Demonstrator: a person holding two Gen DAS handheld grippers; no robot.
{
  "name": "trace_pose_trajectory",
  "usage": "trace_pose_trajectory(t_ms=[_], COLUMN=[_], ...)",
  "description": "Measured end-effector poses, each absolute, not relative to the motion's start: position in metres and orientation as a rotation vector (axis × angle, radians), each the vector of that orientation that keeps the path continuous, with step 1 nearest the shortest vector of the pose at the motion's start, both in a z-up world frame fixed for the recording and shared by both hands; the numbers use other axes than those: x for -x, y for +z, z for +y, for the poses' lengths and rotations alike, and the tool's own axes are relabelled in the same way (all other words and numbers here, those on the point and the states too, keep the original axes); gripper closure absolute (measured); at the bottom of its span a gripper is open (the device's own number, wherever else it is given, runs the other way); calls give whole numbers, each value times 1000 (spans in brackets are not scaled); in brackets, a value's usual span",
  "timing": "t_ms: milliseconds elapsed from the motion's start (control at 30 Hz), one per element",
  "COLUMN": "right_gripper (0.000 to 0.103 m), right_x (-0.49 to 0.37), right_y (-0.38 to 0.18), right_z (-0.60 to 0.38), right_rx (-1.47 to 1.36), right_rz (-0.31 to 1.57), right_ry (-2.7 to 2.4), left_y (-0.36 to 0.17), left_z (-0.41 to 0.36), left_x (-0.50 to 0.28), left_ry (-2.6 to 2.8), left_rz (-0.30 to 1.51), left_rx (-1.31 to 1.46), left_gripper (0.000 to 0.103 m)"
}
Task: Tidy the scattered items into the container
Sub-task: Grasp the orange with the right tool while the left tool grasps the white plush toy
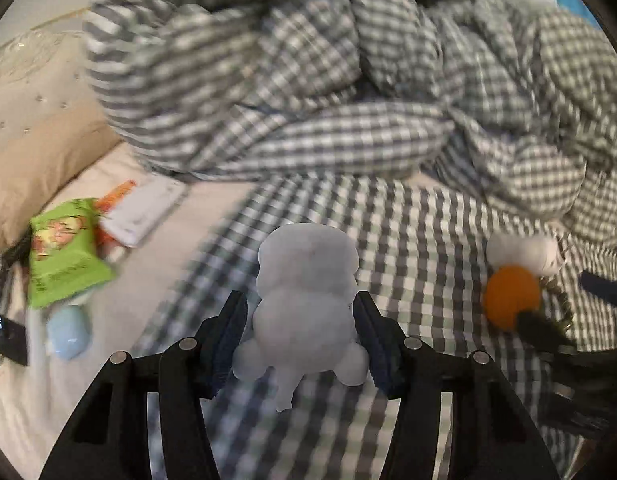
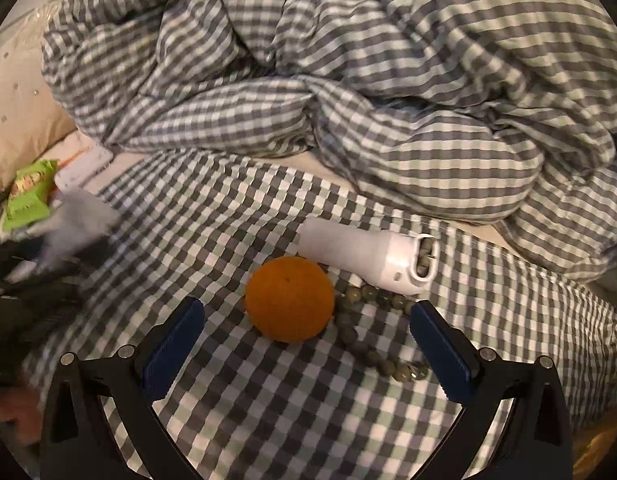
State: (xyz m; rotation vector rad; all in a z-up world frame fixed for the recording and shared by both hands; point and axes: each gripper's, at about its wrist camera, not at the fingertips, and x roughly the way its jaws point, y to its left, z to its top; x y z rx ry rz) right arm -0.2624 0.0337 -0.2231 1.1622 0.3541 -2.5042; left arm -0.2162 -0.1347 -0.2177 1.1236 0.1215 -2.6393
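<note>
Here a white figurine [image 1: 306, 304] lies on the checked sheet [image 1: 420, 216], clamped between the left gripper's [image 1: 300, 340] fingers. Well to its right sit an orange [image 2: 289, 298], a bead bracelet [image 2: 372, 332] and a white bottle [image 2: 368, 258]. The right gripper [image 2: 306, 344] hangs over the orange, fingers wide apart, touching nothing.

Your left gripper [image 1: 300, 332] angles downward, its blue pads [image 1: 228, 340] closed against a white figurine [image 1: 304, 304] (both sides touching). Your right gripper [image 2: 308, 344] tilts down too, jaws spread wide, gripping nothing.
</note>
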Motion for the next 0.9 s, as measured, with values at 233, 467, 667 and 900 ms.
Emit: trace_pose_trajectory(t_ms=[233,467,667,900], right_gripper=[1,46,46,46], right_x=[288,290,269,223], right_y=[-246,-252,-231,-166], right_z=[13,7,22,60], right_rx=[-1244,-1297,-1241,-1068], right_rz=[377,424,373,279], right_ry=[-2503,-2470,-2480,-2549], left_y=[-180,-163,-151,-120], left_z=[-151,-154,-144,-118], left_x=[199,192,185,173], left_ry=[-2660,-2667,-2693,-2752], left_rz=[128,140,132,128], left_rx=[-1041,-1016,-992,-937], left_gripper=[47,47,47,47])
